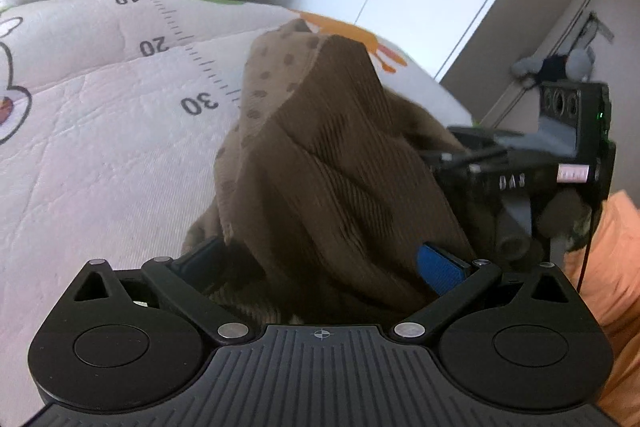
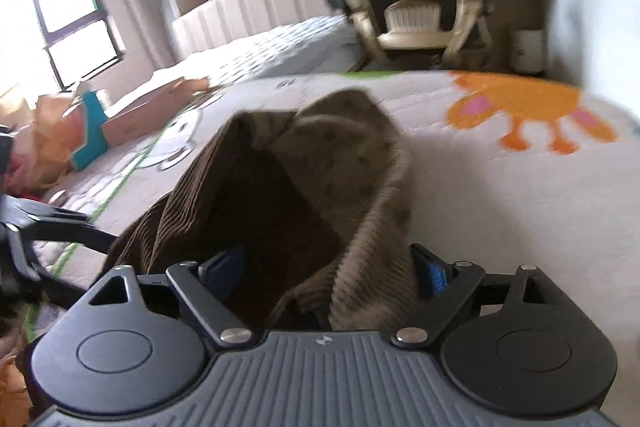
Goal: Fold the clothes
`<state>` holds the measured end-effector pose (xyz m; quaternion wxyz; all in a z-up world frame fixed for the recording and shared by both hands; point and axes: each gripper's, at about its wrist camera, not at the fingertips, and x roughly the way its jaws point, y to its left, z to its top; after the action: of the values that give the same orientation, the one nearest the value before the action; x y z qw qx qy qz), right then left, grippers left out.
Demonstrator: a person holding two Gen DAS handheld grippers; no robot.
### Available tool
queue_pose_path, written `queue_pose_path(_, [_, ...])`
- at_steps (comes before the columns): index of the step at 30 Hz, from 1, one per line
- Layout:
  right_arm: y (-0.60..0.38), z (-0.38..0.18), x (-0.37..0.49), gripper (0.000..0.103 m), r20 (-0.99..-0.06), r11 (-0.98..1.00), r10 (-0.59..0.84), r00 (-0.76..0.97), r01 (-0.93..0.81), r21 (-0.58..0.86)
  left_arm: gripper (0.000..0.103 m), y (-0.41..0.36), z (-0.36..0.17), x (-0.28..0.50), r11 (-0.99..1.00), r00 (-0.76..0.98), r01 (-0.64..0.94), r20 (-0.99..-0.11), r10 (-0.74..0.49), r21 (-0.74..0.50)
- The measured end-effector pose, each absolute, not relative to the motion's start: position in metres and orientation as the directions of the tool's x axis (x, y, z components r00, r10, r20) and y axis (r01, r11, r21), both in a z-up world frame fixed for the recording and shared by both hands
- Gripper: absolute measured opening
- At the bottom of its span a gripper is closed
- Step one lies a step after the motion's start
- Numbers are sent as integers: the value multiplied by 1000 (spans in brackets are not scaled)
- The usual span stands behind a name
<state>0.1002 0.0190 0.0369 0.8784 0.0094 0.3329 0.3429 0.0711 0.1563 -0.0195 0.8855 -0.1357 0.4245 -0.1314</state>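
A brown ribbed garment (image 1: 320, 163) with a lighter dotted lining is bunched up over a white quilted mat (image 1: 100, 131). My left gripper (image 1: 320, 263) is shut on the garment, cloth filling the space between its blue pads. My right gripper (image 2: 324, 267) is also shut on the same garment (image 2: 312, 187), which rises in a peak in front of it. The right gripper's body shows in the left wrist view (image 1: 520, 171), close to the right of the cloth. Both sets of fingertips are mostly hidden by fabric.
The mat carries a printed ruler scale (image 1: 192, 67) and an orange cartoon animal (image 2: 520, 111). A beige plastic chair (image 2: 412, 15) stands beyond the mat. A bed (image 2: 260, 55) and orange fabric with a teal item (image 2: 88, 131) lie to the left.
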Motion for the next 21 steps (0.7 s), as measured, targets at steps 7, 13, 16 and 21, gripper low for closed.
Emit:
queue_pose_path(7, [-26,70,62,77,-528,836,496,690,-543,76,103,132,34,38,957,682,139,-676,-279,-254])
queue_pose_path(13, [-39,69,38,77,-516,839,497,697,-538,81,98,82,26,34,940,621,235,-705,-342,-248])
queue_pose_path(16, [-36,60,35,77,-531,835,506,680,-541,102,46,67,11,42,947,583,239,-748,-318,-216])
queue_pose_path(21, [-24,54,32,77,-556,820,515,652,-564,98,9,69,-5,52,961,582,230,-770,-260,-150])
